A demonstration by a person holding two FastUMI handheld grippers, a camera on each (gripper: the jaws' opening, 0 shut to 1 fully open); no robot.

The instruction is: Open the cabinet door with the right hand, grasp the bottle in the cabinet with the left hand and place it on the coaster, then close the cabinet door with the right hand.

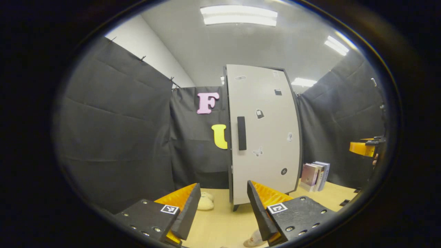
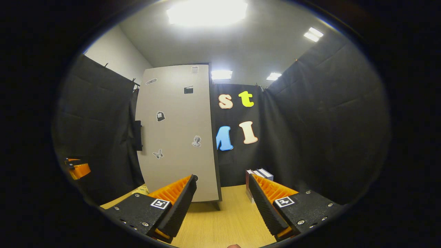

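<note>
Standing shut: the tall pale-grey cabinet with a flat door (image 1: 265, 137) is upright on the light wooden tabletop (image 1: 220, 224); it is the landmark for every line below.
Cabinet door: closed flush, dotted with small stickers; the right gripper view shows it as well (image 2: 175, 137).
Door handle: a black vertical bar handle (image 1: 242, 133) sits on the door's left edge in the left gripper view, about mid-height; in the right gripper view it juts from the cabinet's left edge (image 2: 137, 135).
Bottle: hidden, since the cabinet is closed; where it sits cannot be told.
Left gripper: the left gripper (image 1: 224, 206) hangs low in front of the cabinet, well apart from it, jaws spread wide with nothing between them; in the right gripper view it shows far to the cabinet's left (image 2: 77, 168).
Right gripper: the right gripper (image 2: 222, 203) is in front of the cabinet's right edge, apart from the door, fingers parted and empty; in the left gripper view it appears far to the cabinet's right (image 1: 365, 148).
Books: a short row of upright books with pale spines (image 1: 315, 176) stands on the tabletop just right of the cabinet's foot, also seen in the right gripper view (image 2: 259, 175).
Cream object: a small rounded cream-coloured object (image 1: 206, 201) lies on the tabletop left of the cabinet's foot; what it is cannot be told.
</note>
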